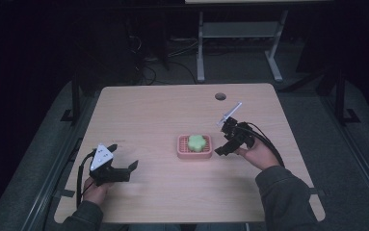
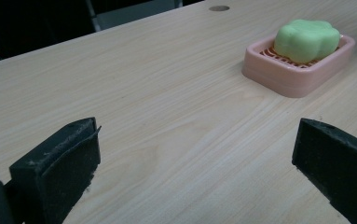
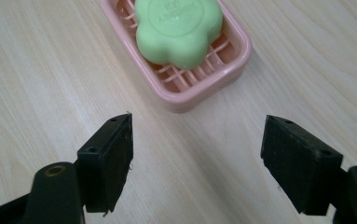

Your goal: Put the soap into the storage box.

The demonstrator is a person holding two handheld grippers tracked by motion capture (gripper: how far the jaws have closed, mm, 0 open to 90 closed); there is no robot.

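Your left gripper (image 1: 124, 168), jaws wide apart, sits near the table's (image 1: 148, 110) left edge. Your right gripper (image 3: 197, 158), also spread, hovers beside the pink dish (image 1: 194, 153) holding green soap (image 1: 197, 142). The soap's stamped lettering is too faint to read.

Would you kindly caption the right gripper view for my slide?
Open right gripper above wooden table, facing green flower-shaped soap in pink slatted dish.

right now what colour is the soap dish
Pink, with a green flower-shaped soap in the soap dish; clearest in the right gripper view.

Looks like a lab or test room, dark all round. One light wood table (image 1: 143, 110) w/ a cable hole (image 1: 220, 96). Behind it, loose wires (image 1: 143, 72) on grey floor and a metal desk frame (image 1: 240, 43).
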